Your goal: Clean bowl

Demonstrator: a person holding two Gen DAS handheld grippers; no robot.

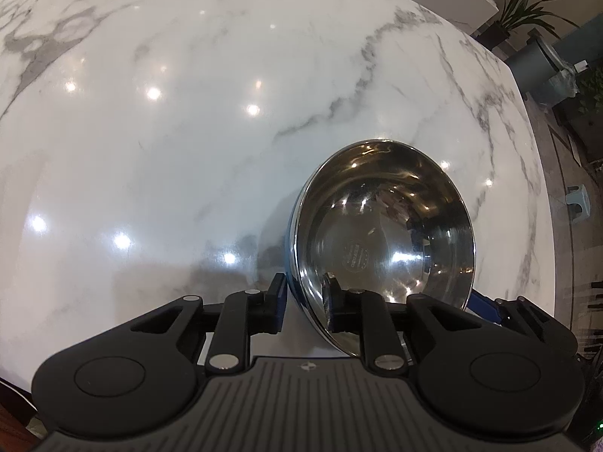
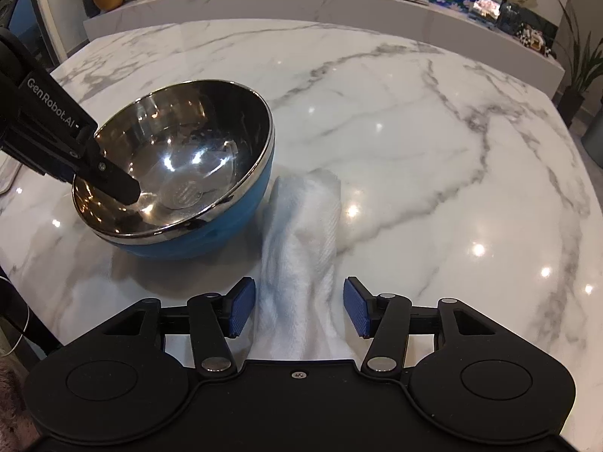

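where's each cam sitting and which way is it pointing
Left wrist: rides the left gripper, looking steeply down its fingers at the tilted bowl, whose rim sits between them, on the marble table.
Right wrist: rides the right gripper, angled down over the white cloth lying between its open jaws; the left gripper reaches in at the bowl's rim.
Shared: bowl, table, left gripper.

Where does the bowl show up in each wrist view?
Left wrist: bowl at lower centre-right, tilted, its rim between the left claw fingers.
Right wrist: bowl at centre-left, the left claw on its near-left rim, a white cloth beside it.
Shared landmark: the marble table.
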